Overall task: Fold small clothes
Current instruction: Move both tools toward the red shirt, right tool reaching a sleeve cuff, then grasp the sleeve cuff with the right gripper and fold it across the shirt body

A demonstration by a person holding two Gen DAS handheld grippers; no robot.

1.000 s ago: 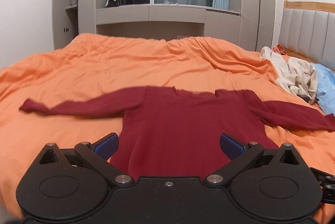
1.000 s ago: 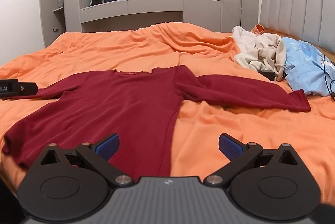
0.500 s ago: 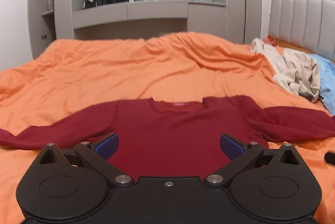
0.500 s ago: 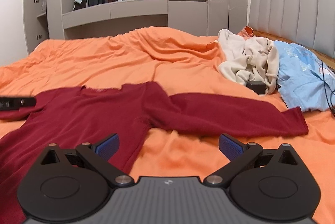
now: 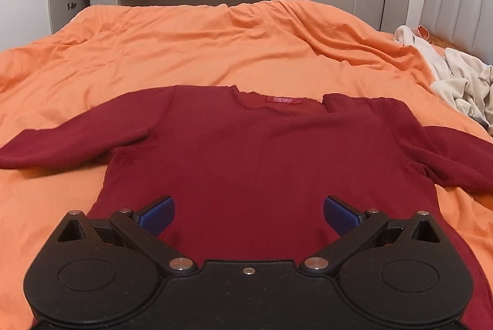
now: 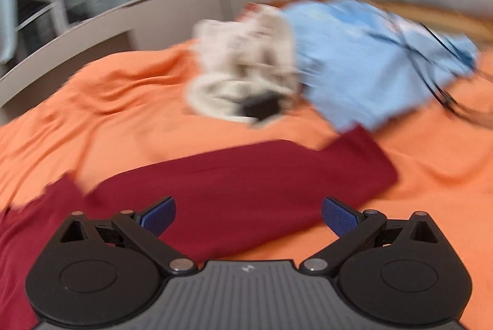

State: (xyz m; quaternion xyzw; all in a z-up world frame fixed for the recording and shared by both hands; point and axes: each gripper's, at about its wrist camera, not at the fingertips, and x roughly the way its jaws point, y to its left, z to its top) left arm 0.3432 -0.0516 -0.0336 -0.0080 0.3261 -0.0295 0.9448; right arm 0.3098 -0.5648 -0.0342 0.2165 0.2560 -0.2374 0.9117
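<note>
Red sweater lies flat on the orange bed cover, front down or up unclear, neck label at the far edge, both sleeves spread out to the sides. Nothing folded yet.

Left gripper: fingers spread wide, holding nothing. Hovers over the lower body of the sweater, torso fabric directly between and ahead of the blue pads. Collar sits straight ahead of the fingertips, left sleeve runs off past the left finger. Centred like this probably to line up with the garment before picking an edge.

Right gripper: fingers also wide apart, empty. View is motion-blurred. The right sleeve crosses just ahead of the fingers, its cuff beyond the right finger, toward the pile. Looks aimed at that sleeve, likely the first fold: sleeve brought in over the body.

Beyond the sleeve: a cream garment bunched up, a light blue garment beside it with a dark cord over it, and a small dark object at the cream garment's near edge, too blurred to name. Presumably the waiting pile, kept well apart from the sweater so the fold area stays free.

Can't tell whether either gripper touches the cloth.
</note>
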